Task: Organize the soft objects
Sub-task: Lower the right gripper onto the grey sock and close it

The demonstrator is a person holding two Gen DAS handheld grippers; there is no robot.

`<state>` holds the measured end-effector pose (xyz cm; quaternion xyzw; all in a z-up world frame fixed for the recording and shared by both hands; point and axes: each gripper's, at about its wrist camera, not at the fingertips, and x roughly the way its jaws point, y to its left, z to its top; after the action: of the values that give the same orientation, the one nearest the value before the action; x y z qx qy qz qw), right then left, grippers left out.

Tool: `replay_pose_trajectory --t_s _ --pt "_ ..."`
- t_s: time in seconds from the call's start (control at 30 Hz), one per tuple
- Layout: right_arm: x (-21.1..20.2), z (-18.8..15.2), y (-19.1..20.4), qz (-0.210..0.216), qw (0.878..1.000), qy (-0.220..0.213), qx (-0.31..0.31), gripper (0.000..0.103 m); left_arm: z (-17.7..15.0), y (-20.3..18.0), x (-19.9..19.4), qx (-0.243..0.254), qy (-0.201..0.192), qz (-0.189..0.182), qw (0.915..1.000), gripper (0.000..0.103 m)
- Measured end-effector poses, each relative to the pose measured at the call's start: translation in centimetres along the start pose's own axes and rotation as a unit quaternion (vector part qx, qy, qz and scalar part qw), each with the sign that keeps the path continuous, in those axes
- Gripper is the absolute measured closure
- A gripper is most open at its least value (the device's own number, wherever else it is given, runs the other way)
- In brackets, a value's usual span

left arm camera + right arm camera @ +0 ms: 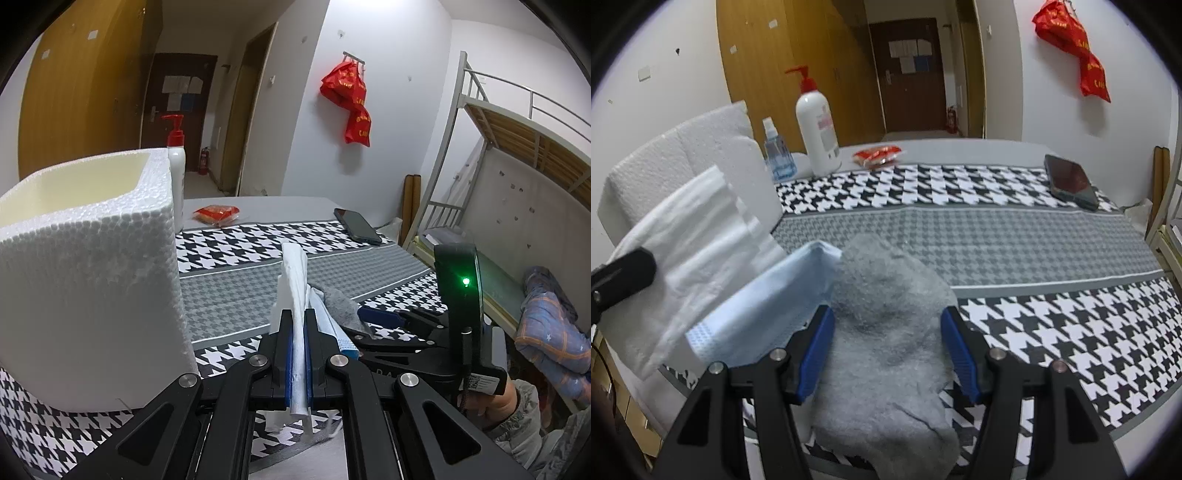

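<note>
- The right gripper stands open astride the grey sock, blue pads clear of it on either side; the sock lies flat on the houndstooth cloth, its long axis running 12 to 6 through the jaws.
- The left gripper is clamped on a folded white tissue, which sticks up toward 12.
- The foam box stands at 9 to 10 o'clock of the left gripper, so that hand is nearer it.
</note>
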<state>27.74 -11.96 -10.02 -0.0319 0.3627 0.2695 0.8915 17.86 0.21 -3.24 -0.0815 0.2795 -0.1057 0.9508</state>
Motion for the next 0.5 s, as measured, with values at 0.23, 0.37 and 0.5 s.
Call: replay_pose_trajectory --t_s 0.23,0.37,0.5 --pt "0.61 0.04 0.29 -0.012 1.000 0.010 -0.007 0.038 -0.33 0.36 0.12 0.001 0.001 -0.005 1.0000 0.098" --pt "0.90 0.01 0.57 -0.023 1.000 0.014 -0.013 0.057 -0.31 0.65 0.16 -0.001 0.002 -0.006 1.0000 0.098" --pt "0.82 0.16 0.45 -0.040 0.999 0.014 -0.014 0.083 -0.31 0.91 -0.07 -0.003 0.000 -0.005 1.0000 0.098"
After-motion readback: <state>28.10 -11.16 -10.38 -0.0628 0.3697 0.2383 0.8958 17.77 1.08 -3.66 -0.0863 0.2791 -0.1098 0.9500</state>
